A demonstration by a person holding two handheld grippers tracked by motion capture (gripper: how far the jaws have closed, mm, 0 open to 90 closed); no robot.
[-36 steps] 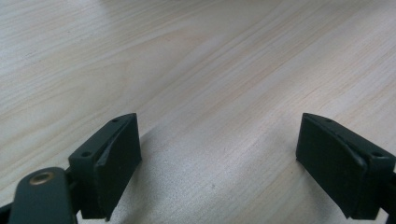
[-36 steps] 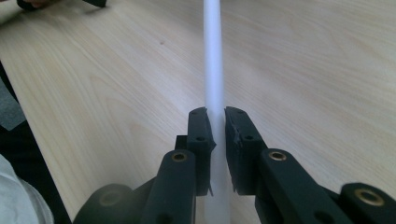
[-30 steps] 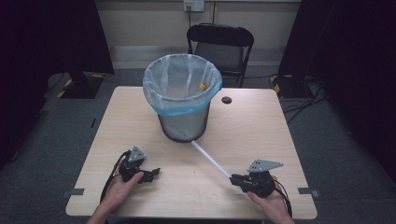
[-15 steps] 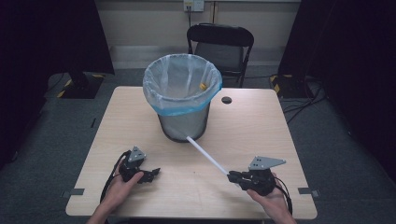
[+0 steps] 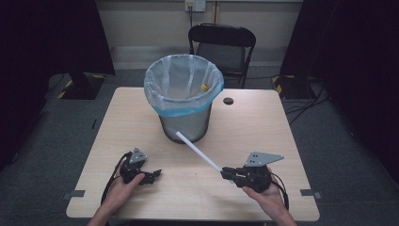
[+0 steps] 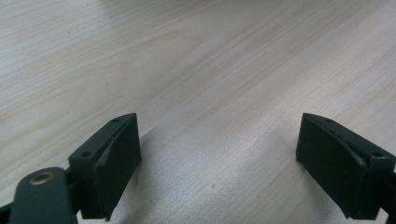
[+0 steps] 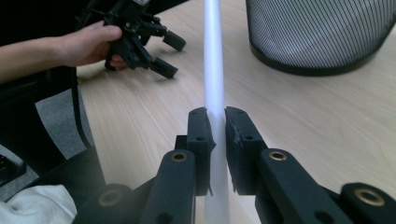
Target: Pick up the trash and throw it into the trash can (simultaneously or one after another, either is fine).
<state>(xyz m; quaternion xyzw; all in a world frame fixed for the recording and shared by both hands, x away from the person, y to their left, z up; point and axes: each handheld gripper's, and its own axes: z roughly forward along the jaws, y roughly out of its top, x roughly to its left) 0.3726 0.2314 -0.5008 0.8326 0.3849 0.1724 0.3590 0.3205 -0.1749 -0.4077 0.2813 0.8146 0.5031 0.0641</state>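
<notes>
Right gripper [image 5: 227, 173]: jaws clamped on a white tube [image 5: 198, 152], gripped near its lower end. From the jaws the tube runs forward and up at a slant; its far end lies just in front of the bin [image 5: 184, 126], whether touching cannot be told. In the right gripper view the tube [image 7: 215, 70] passes between the two pads and out past them, the bin's black mesh wall [image 7: 322, 32] ahead and to the right of the jaws.

Left gripper [image 5: 153, 175]: jaws apart, nothing between them, low over the bare table [image 5: 141, 117]. The left gripper view shows both pads wide, wood grain [image 6: 210, 70] between.

Bin: mesh, lined with a clear bag, blue band at the rim; a small yellow item [image 5: 204, 87] inside.

Beyond the table: a black chair [image 5: 222, 44].
</notes>
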